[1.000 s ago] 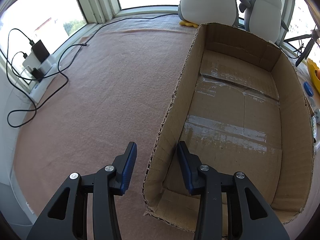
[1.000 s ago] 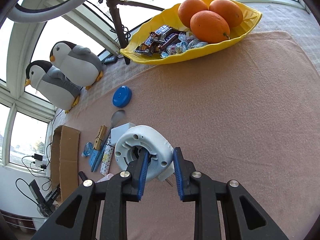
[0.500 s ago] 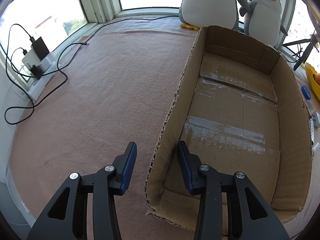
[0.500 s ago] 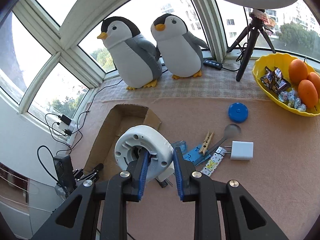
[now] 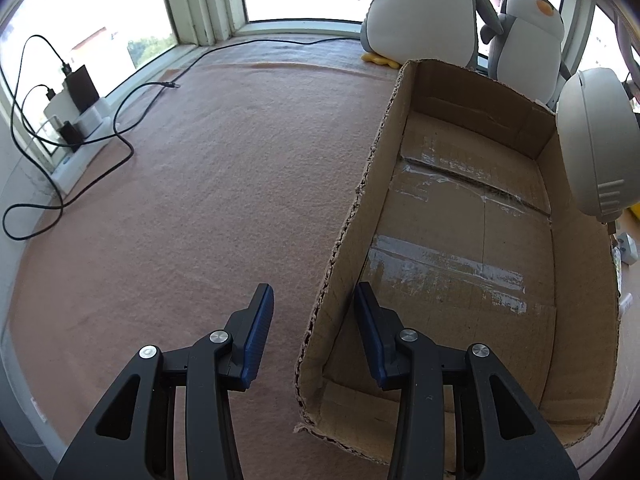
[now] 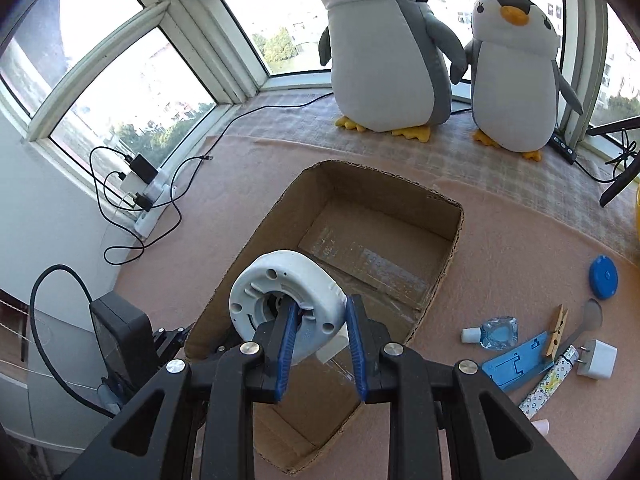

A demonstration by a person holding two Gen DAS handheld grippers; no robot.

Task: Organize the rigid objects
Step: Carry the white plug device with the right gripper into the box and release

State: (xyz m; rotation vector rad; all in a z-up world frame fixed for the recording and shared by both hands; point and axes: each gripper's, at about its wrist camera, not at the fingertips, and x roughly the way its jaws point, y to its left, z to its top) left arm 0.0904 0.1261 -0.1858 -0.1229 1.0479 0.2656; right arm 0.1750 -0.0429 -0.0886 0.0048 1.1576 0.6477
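My right gripper (image 6: 320, 336) has its jaws clamped on the white disc (image 6: 280, 280): one pad sits inside the disc's centre hole, the other against the outer rim. The disc hangs in the air over the near left part of the box (image 6: 400, 208), clear of its floor. From the left wrist view the same disc shows at the far right, above the box's right wall. My left gripper (image 5: 314, 316) has its jaws apart and holds nothing; they point down astride the box's near left wall (I see a gap on both sides of the cardboard, no pad pressing it). The box lies open-topped on the pink counter (image 5: 200, 200), with only old tape on its floor. To the right of the box on the counter lie a blue cap (image 6: 603, 277), a small bottle (image 6: 494, 332), a clothespin (image 6: 557, 332), a spoon (image 6: 588, 320), a blue card (image 6: 516, 364) and a white charger (image 6: 598, 360). Two plush penguins (image 6: 384, 48) stand at the far window.
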